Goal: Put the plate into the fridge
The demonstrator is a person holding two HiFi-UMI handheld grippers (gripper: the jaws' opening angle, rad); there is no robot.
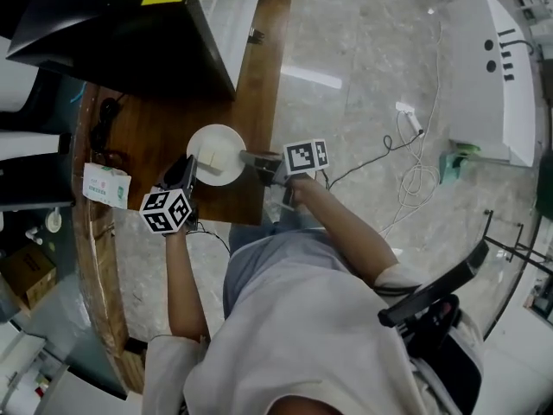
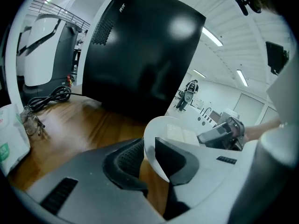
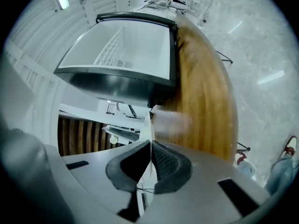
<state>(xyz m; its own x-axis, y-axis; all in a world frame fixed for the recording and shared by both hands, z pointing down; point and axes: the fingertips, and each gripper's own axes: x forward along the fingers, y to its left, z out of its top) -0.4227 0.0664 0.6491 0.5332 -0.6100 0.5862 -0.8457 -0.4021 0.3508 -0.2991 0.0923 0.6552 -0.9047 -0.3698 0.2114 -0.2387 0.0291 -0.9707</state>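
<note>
The plate [image 1: 220,141] is at the near edge of the counter [image 1: 147,128], with a pale block lying on it. Both grippers have hold of it. The left gripper [image 1: 188,169] is part way closed, with the plate's left rim pinched between its pads. The right gripper [image 1: 252,158] is almost fully closed on the thin right rim. I cannot tell if the plate is off the wood yet.

The fridge [image 1: 220,15] stands at the far end of the counter. It is open, and its white inside shows.

I think this is the grab step, just done. Next comes the lift and the carry. Both grippers should go up together and stay level, so the block does not slide. Then the plate must go forward along the counter and in through the open front.
</note>
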